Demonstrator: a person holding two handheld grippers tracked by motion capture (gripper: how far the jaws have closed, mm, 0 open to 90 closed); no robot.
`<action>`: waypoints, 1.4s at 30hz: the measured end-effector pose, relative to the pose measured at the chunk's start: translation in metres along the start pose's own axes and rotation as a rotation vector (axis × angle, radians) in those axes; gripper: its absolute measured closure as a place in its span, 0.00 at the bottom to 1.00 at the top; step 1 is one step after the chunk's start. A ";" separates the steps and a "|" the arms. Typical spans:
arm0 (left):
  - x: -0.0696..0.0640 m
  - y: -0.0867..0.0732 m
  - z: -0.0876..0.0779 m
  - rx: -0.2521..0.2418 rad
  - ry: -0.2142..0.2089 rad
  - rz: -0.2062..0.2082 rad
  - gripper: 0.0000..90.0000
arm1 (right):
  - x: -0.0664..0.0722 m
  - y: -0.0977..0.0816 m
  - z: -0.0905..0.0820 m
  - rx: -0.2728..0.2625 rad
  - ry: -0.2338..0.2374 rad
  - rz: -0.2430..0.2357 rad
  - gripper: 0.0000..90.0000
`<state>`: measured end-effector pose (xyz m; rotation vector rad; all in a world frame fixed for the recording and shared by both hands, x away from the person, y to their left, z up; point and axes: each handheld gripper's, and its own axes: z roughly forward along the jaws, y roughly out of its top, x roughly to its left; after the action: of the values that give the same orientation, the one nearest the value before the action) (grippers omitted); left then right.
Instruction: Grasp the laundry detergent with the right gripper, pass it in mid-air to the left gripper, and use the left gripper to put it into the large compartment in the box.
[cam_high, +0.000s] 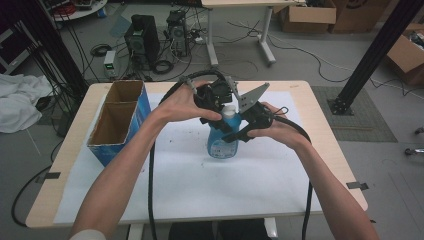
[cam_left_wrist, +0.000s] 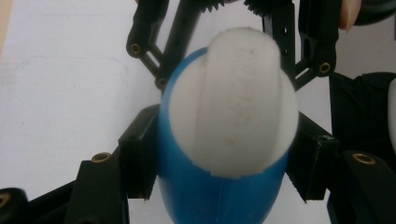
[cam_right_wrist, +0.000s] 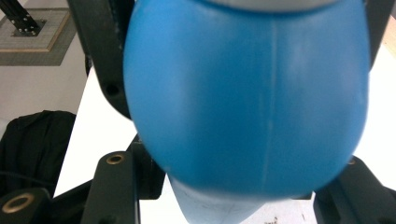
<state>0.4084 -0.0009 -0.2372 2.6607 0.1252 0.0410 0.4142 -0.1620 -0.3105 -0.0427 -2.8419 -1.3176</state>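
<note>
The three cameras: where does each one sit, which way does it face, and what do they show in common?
High view: above the person's side, facing forward and down at the table; both forearms enter from below.
Left gripper view: rides the left gripper, looking down on the white cap.
Right gripper view: rides the right gripper, facing the blue bottle side-on.
All share the bottle.

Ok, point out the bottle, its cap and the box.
bottle (cam_high: 220, 145), high view, lower blue body.
cap (cam_left_wrist: 233, 102), left gripper view, white top.
box (cam_high: 142, 107), high view, blue side wall.
</note>
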 end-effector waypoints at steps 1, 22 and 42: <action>0.000 0.000 0.000 0.002 -0.001 -0.001 0.42 | 0.000 0.000 0.000 -0.001 0.001 -0.001 0.50; 0.000 0.000 0.005 0.020 -0.002 0.003 0.42 | 0.001 -0.004 0.003 -0.010 -0.008 0.006 0.37; 0.000 -0.006 0.002 0.020 -0.003 -0.024 0.42 | -0.001 -0.012 -0.003 0.066 -0.049 0.087 0.17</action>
<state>0.4083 0.0033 -0.2413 2.6786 0.1577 0.0279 0.4151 -0.1718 -0.3173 -0.1983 -2.8856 -1.2226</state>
